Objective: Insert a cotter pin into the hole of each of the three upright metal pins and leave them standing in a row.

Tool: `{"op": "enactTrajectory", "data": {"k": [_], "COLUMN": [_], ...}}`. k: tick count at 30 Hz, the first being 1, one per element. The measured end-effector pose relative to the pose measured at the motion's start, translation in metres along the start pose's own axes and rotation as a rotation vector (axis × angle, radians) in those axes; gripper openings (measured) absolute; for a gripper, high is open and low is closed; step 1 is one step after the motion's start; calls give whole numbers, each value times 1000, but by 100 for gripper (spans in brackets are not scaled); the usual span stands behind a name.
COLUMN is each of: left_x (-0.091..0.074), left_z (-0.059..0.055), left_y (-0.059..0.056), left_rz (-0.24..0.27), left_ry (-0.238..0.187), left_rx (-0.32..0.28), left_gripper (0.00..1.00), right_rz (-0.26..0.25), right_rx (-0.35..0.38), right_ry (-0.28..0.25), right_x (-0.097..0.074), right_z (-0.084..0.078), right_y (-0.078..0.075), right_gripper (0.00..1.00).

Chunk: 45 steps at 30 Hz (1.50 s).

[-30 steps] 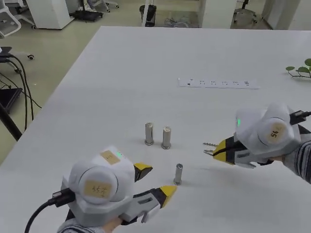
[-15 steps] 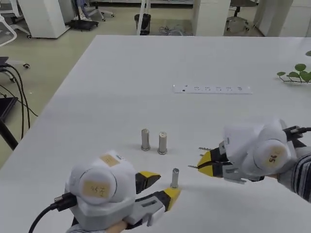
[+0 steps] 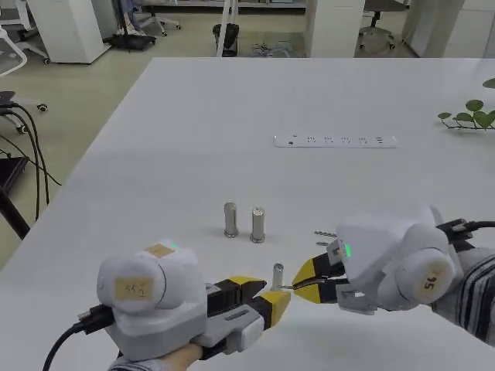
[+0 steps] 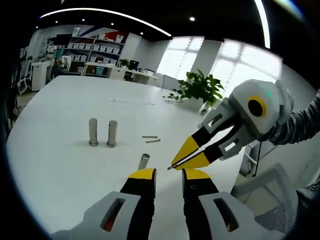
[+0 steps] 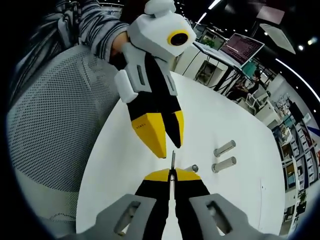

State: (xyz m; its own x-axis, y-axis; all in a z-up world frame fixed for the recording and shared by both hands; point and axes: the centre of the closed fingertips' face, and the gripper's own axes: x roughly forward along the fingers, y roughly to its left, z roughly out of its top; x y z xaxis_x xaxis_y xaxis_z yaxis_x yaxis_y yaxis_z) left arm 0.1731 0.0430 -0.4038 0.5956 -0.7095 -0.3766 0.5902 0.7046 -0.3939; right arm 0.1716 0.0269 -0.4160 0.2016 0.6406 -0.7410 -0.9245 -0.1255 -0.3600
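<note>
Three short metal pins stand upright on the white table (image 3: 155,154). Two are side by side, one (image 3: 230,220) left of the other (image 3: 257,224); the third (image 3: 278,274) stands alone, nearer to me. My right gripper (image 3: 303,281) is shut on a thin cotter pin (image 5: 173,159) whose tip points at the near pin (image 5: 192,169). The left gripper (image 3: 261,294) is open, its yellow tips just short of that near pin (image 4: 144,161) and not touching it. Two loose cotter pins (image 3: 323,236) lie behind the right gripper.
A white power strip (image 3: 334,141) lies farther back on the table. A small green plant (image 3: 468,116) sits at the right edge. Beyond the table's far edge are office chairs and floor.
The right gripper has carried the cotter pin leftward, up to the near pin. The left gripper has edged closer to that pin. The camera has tilted a little.
</note>
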Motion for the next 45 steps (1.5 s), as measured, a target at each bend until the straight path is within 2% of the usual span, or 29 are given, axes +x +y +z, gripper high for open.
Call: {"op": "enactTrajectory", "data": {"k": [10,15,22,25,29,34,37,45], "left_x": [-1,-1,-3,-3,-4,-7,-7,-9], "left_z": [-6,-7,-9,-9,-10,-9,-13,-19], "left_y": [-10,-11,-12,-14,-15,-24,-27,-31], "left_rz": [-51,-59,-69,-83,-96,-145,-156,-171], "left_ry": [-11,-18,-16,-11,-9,-12,13,46], "left_rx": [-116,-145,-160,-138,-71,-1,50,115], "left_gripper": [5,0,0,0,0,0,0,0], "right_rz": [13,13,16,16,23,42,59,87], "right_rx": [15,16,23,42,64,101,115,83], "right_ry": [-42,-50,-56,-55,-53,-47,-54,-47], "right_x": [-1,-2,-1,-1,-1,-2,-3,-4], "right_z": [10,14,15,14,12,6,6,6], "right_y": [10,11,13,14,15,16,19,27], "right_gripper": [0,0,0,0,0,0,0,0]}}
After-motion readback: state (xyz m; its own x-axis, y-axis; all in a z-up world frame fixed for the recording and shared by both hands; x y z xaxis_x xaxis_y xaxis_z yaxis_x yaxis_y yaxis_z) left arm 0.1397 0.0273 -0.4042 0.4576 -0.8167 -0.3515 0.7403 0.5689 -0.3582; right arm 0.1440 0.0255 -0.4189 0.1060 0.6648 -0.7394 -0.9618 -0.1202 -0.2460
